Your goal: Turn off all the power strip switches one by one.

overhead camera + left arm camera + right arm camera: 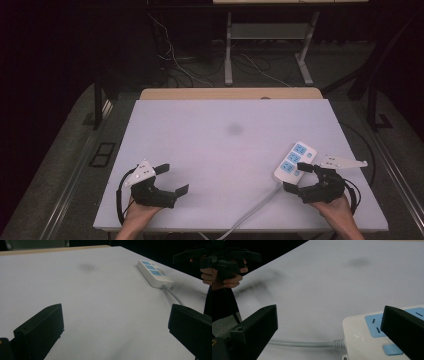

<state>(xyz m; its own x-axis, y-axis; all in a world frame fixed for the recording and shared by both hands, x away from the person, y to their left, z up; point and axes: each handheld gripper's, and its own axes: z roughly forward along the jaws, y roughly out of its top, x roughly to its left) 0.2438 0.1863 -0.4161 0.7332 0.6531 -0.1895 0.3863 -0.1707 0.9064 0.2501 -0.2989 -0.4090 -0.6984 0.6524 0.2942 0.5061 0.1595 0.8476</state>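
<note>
A white power strip with blue sockets lies flat near the right edge of the white table top. Its grey cable runs off the near edge. My right gripper stands open at the strip's near end, one jaw over the strip and the other out past the cable. In the right gripper view the strip and cable lie between the open jaws. My left gripper rests open near the front left, nothing between its jaws. The strip lies far off in the left gripper view.
A dark smudge marks the table's middle. A wooden strip borders the far edge. Beyond it, a metal frame and loose cables stand on the dark floor.
</note>
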